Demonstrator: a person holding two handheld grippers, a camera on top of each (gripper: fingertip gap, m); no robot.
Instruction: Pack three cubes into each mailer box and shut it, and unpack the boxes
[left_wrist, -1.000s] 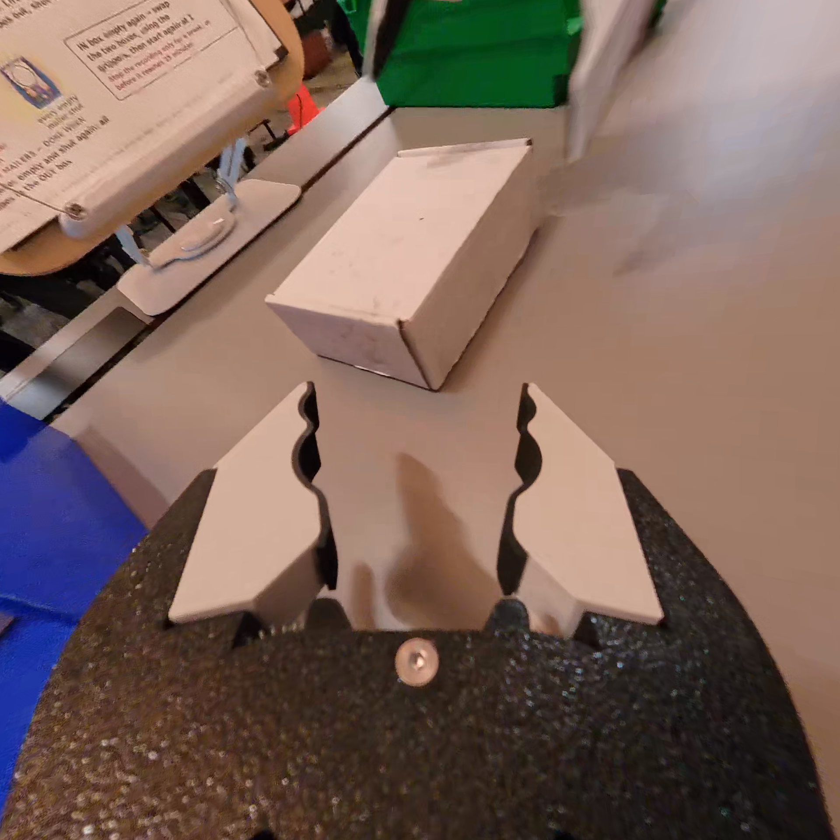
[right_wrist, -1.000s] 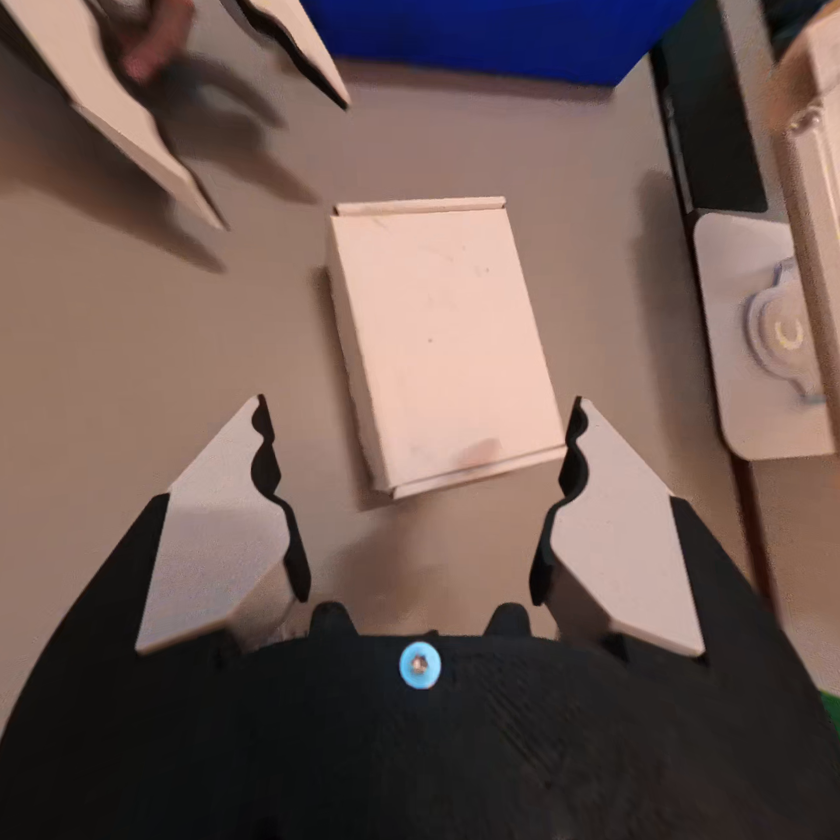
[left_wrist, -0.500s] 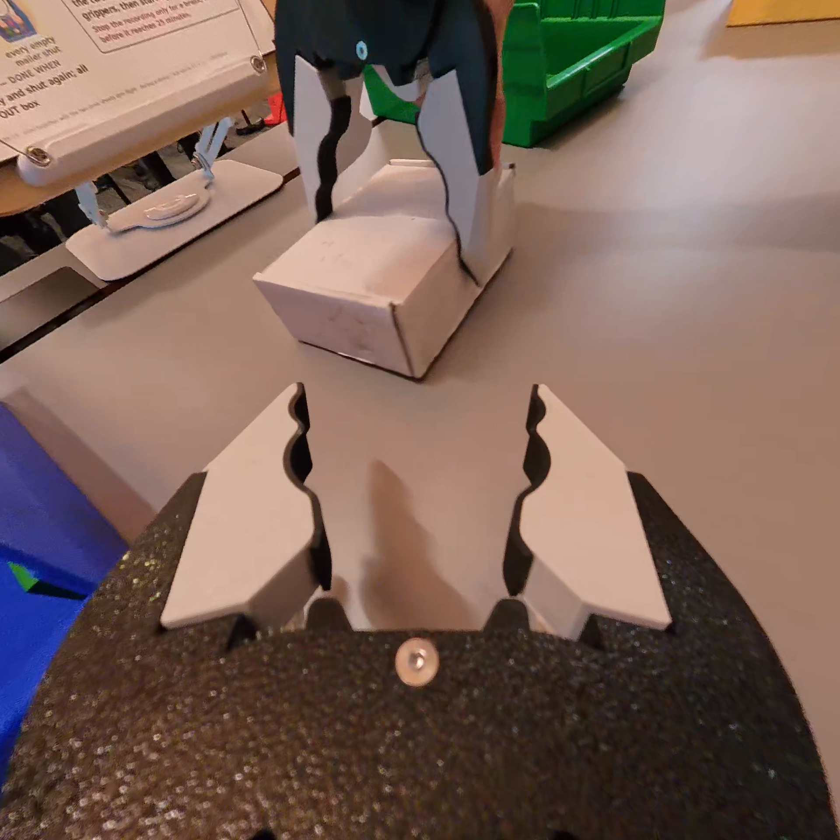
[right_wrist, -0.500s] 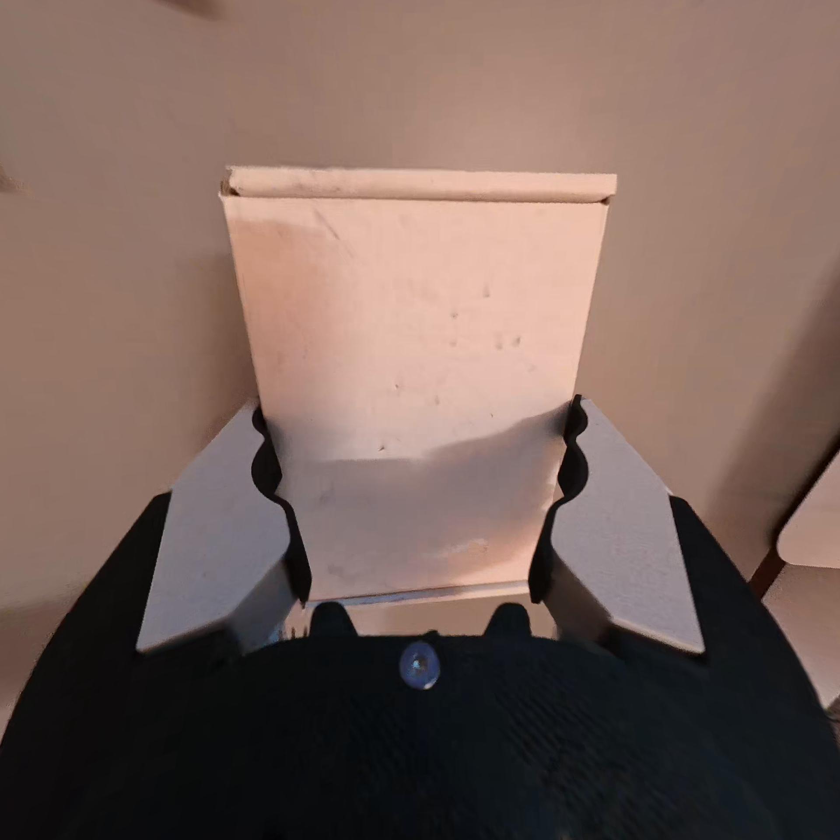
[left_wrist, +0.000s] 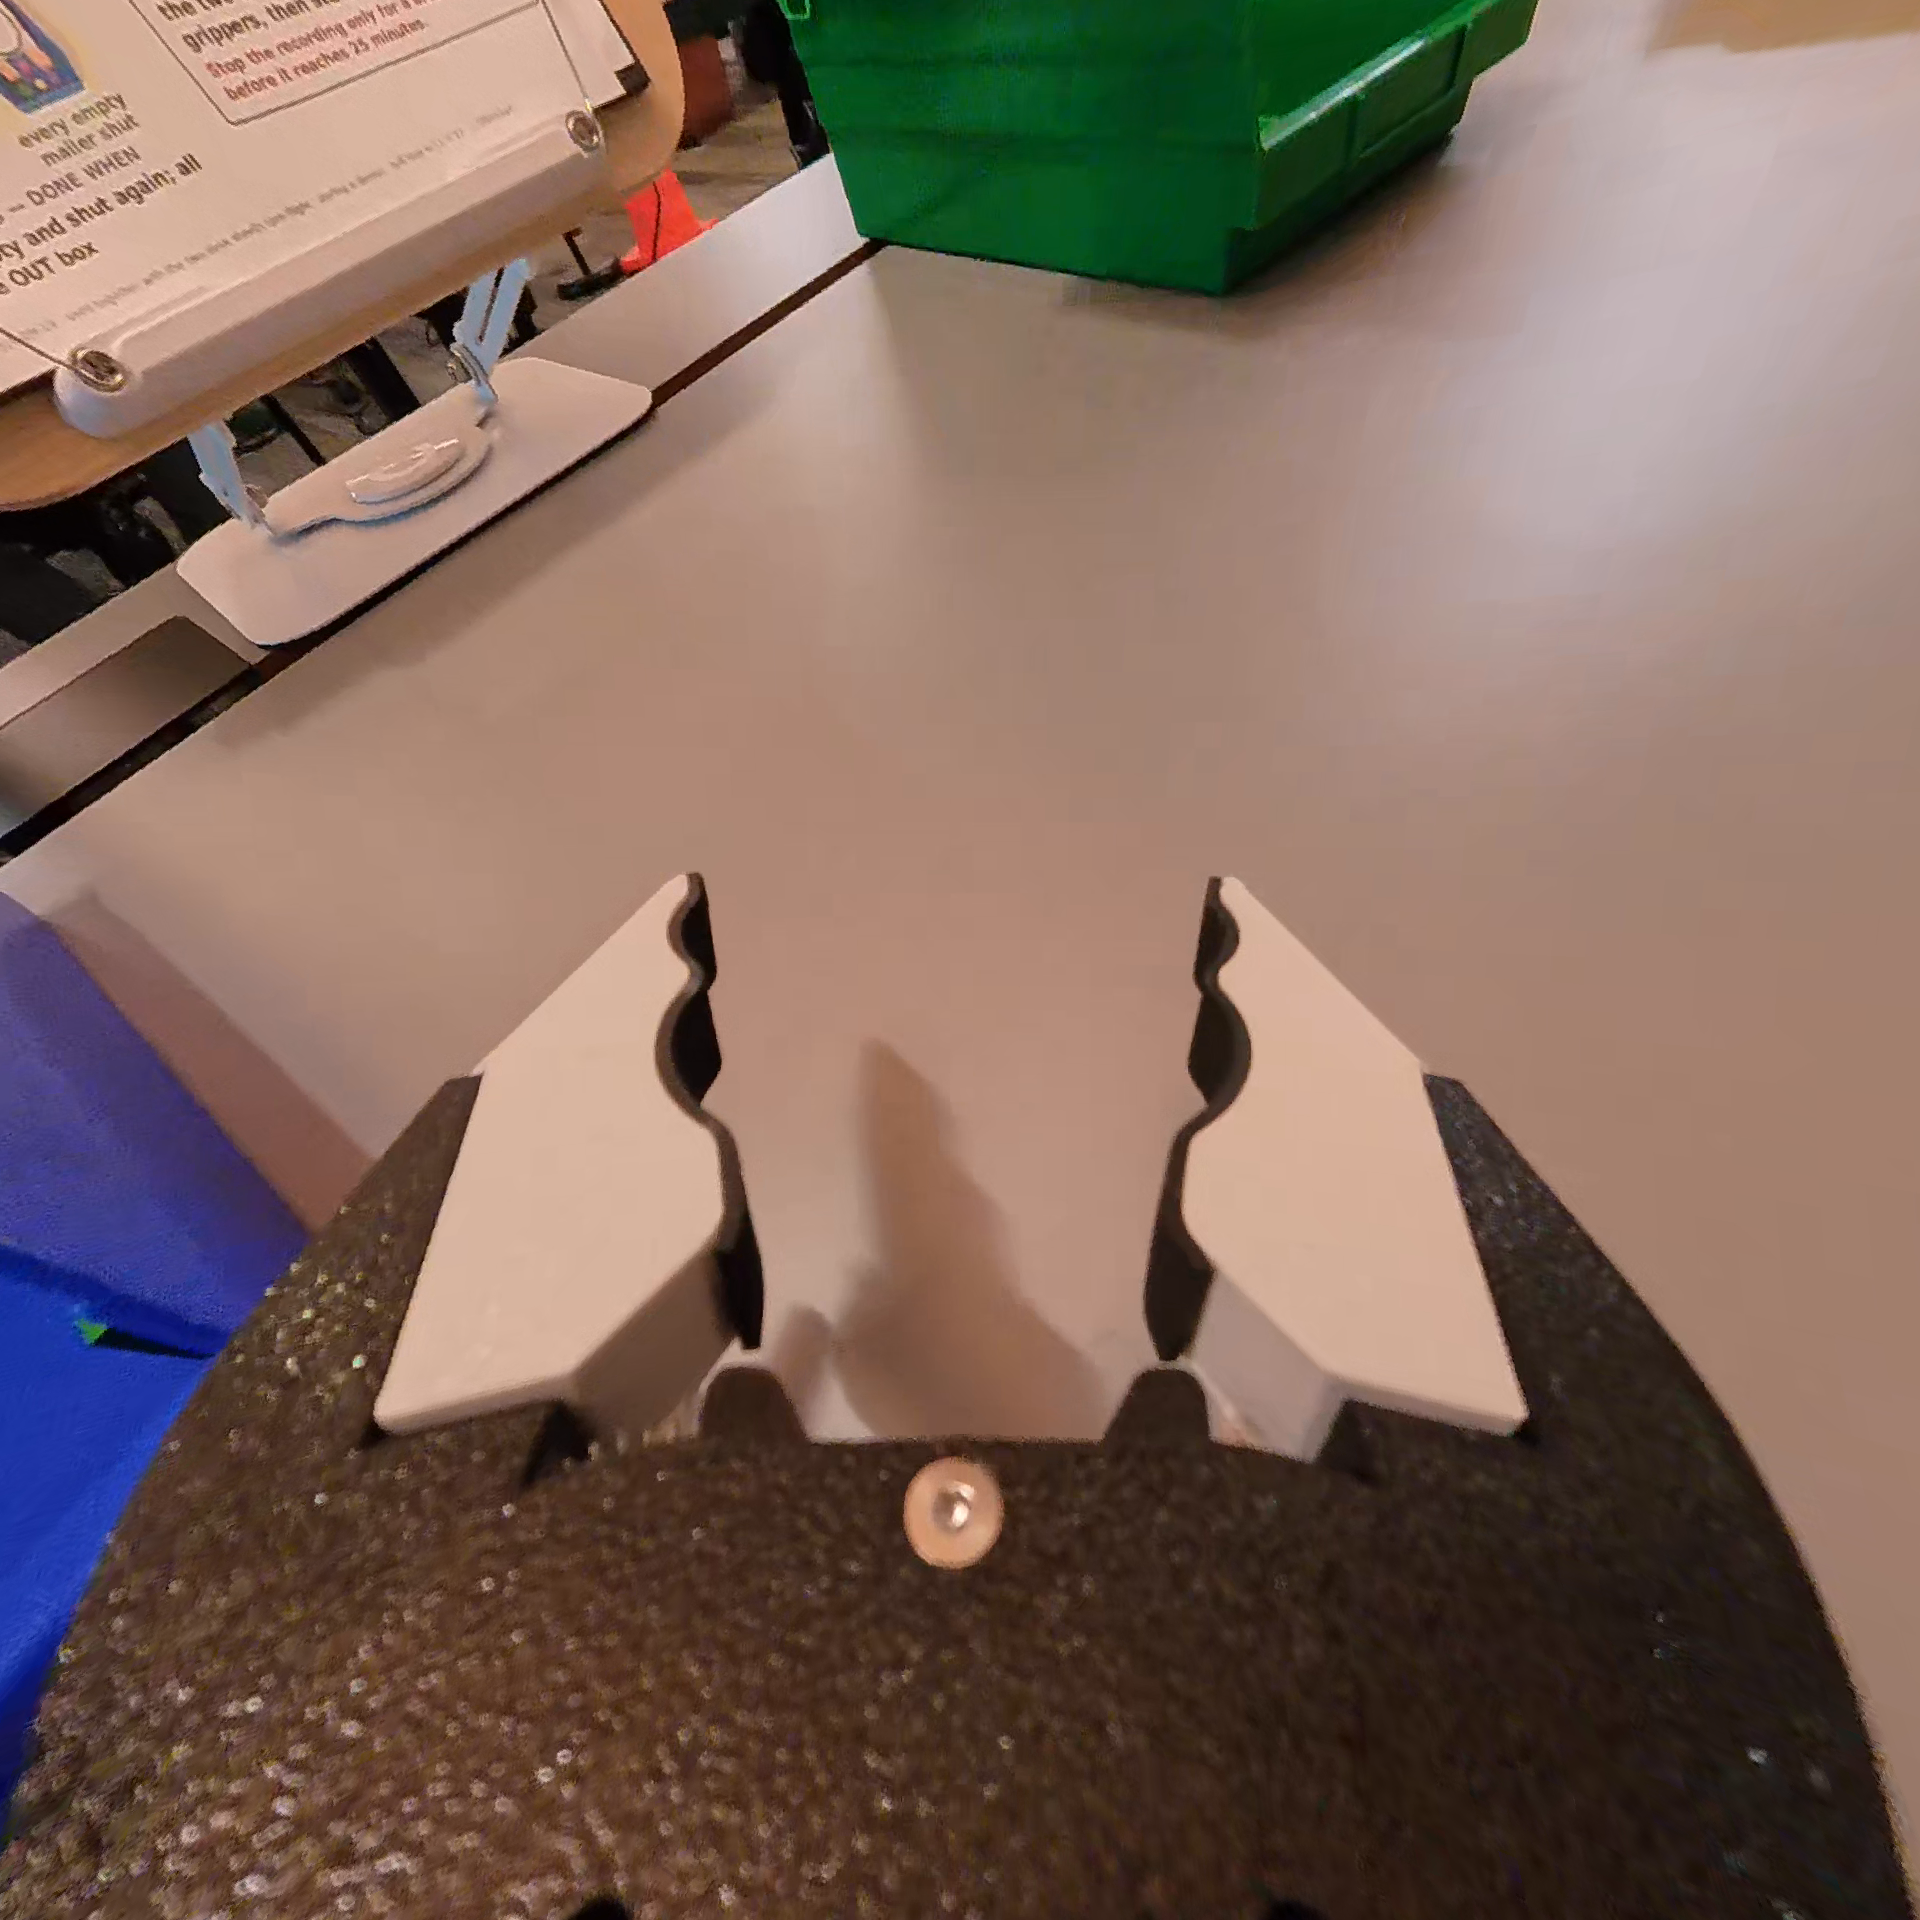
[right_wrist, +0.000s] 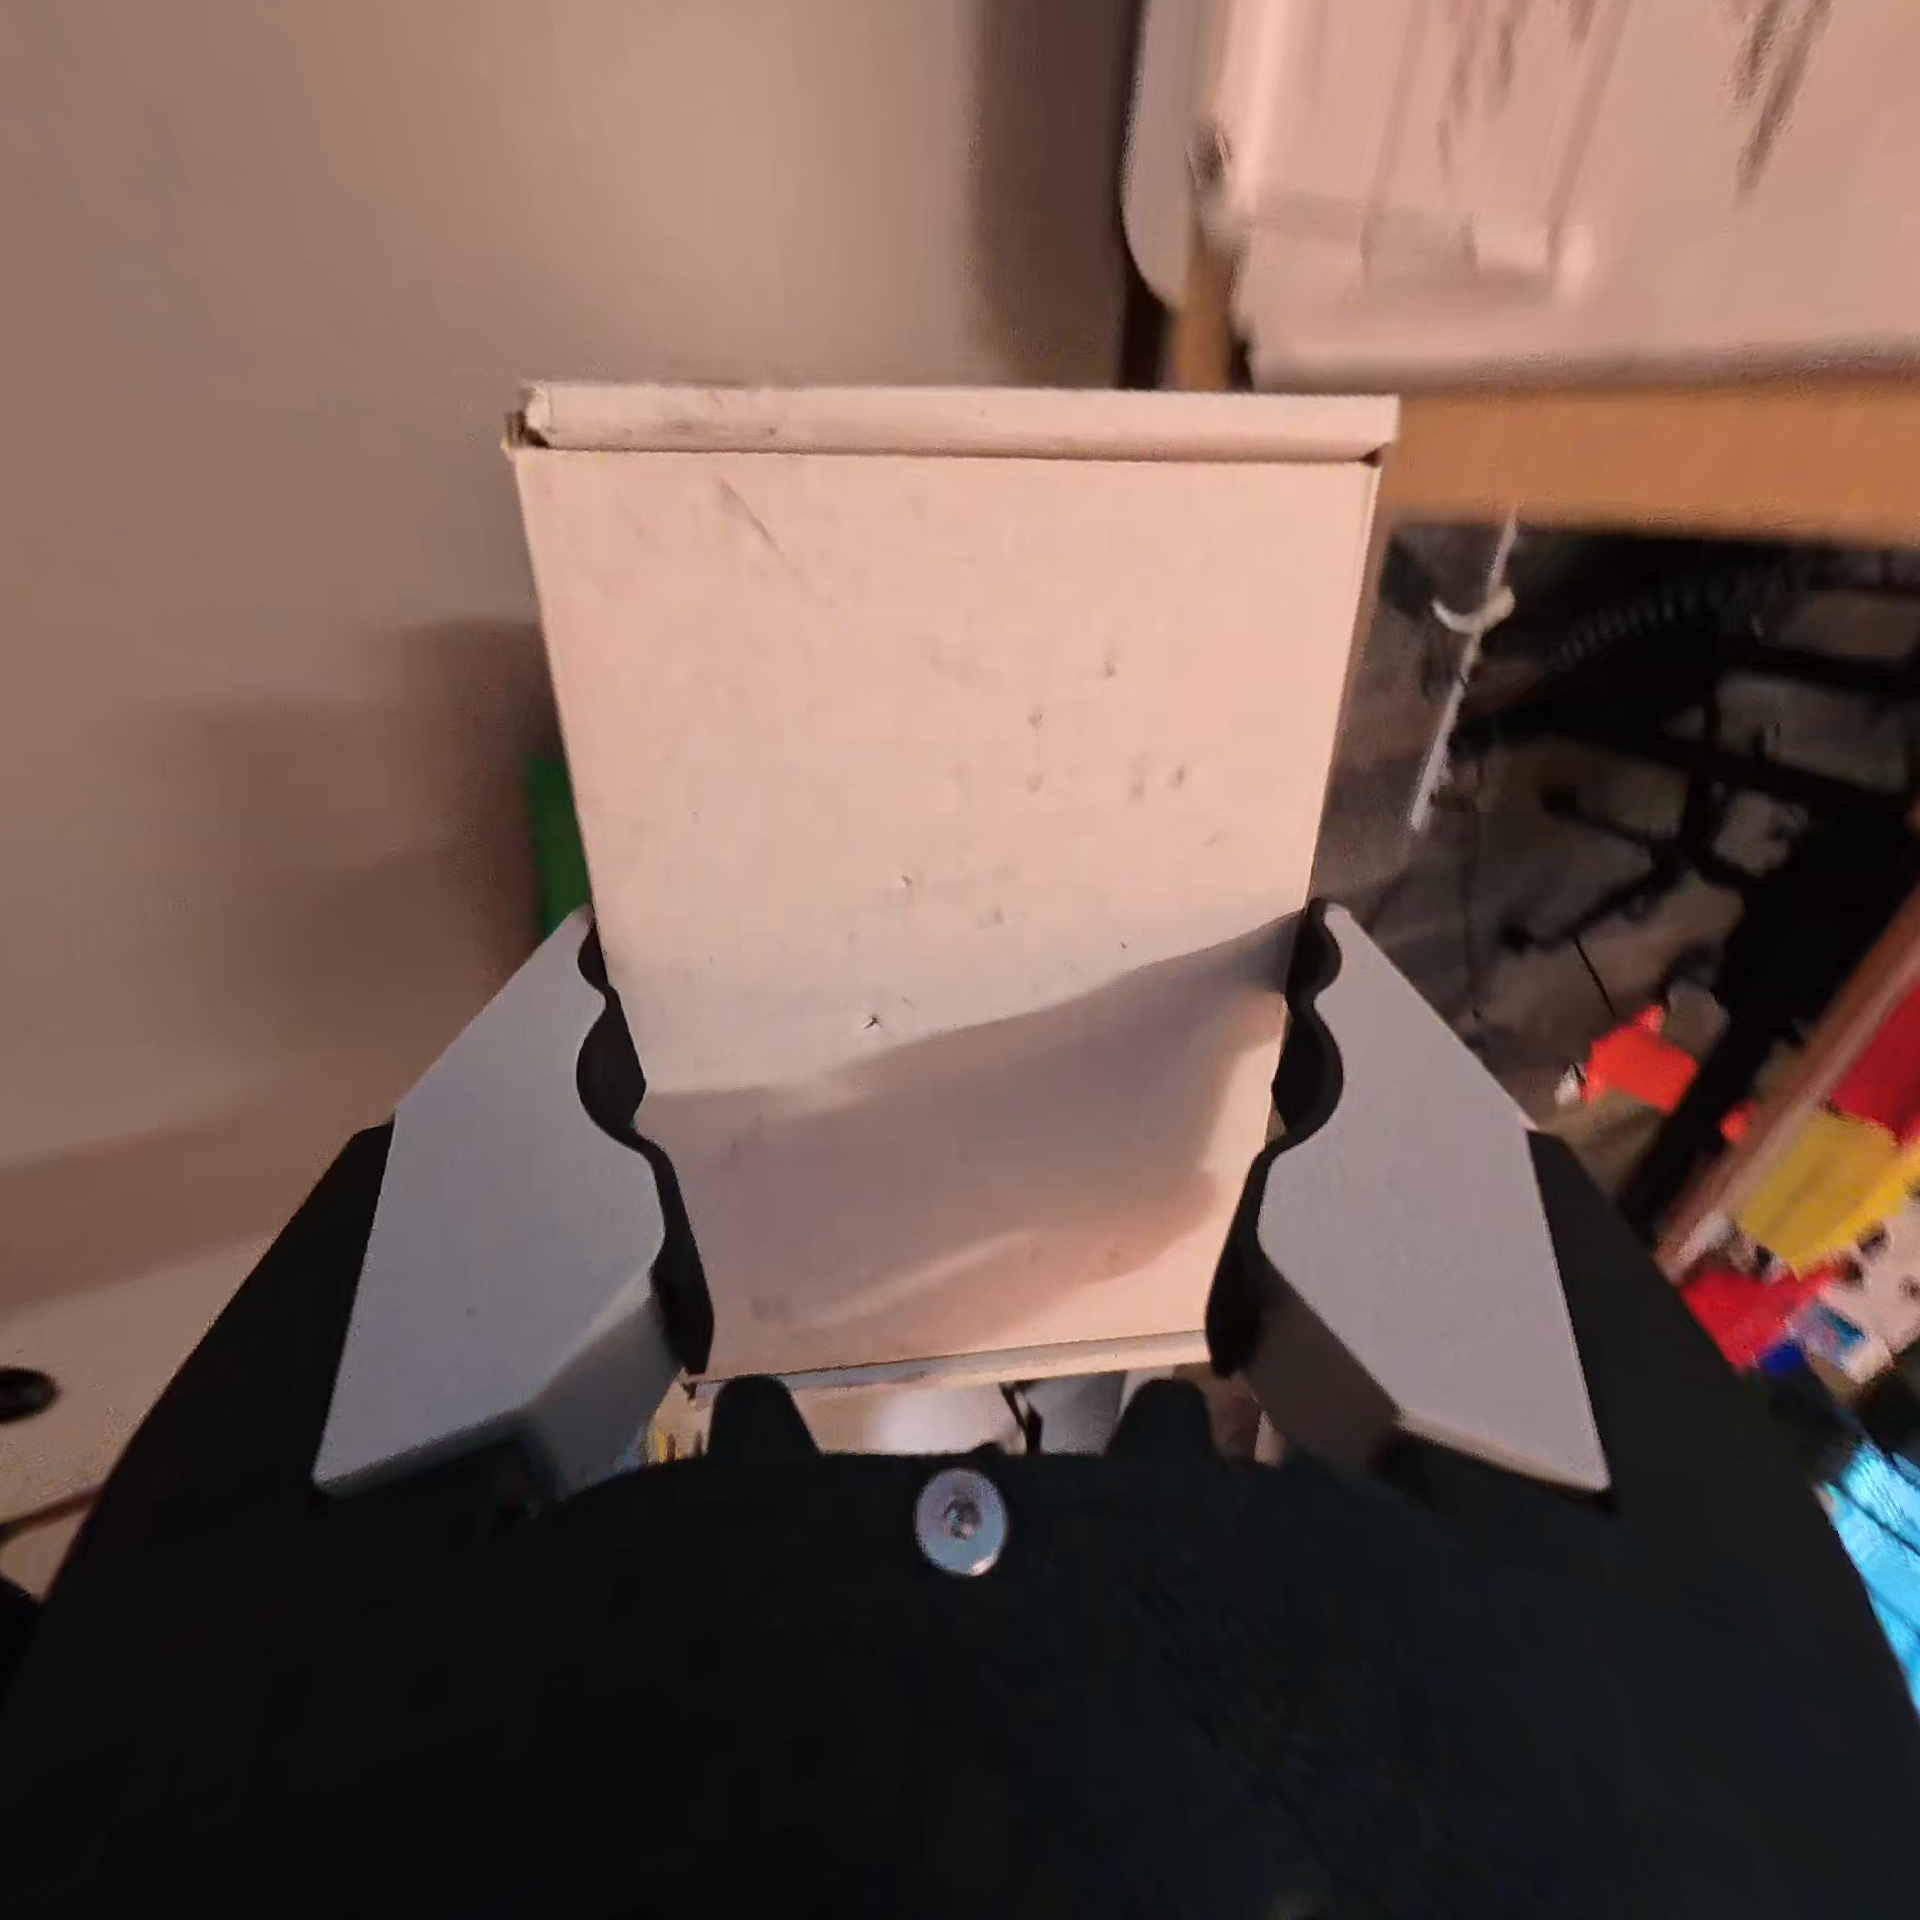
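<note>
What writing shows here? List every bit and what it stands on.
Instruction sheet, left wrist view: black and red print, legible, but I do not repeat its wording.
White sheet, right wrist view: blurred, unreadable.
Mailer box: no print, only scuffs.
Green bin: no writing visible.

A grey-beige table (left_wrist: 1091, 644) spreads ahead of the left claw (left_wrist: 956, 904). A green bin (left_wrist: 1143, 135) sits on it far ahead, slightly right. A white stand base (left_wrist: 416, 509) rests at its far-left edge. A blue bin (left_wrist: 94, 1247) lies close left.
</note>
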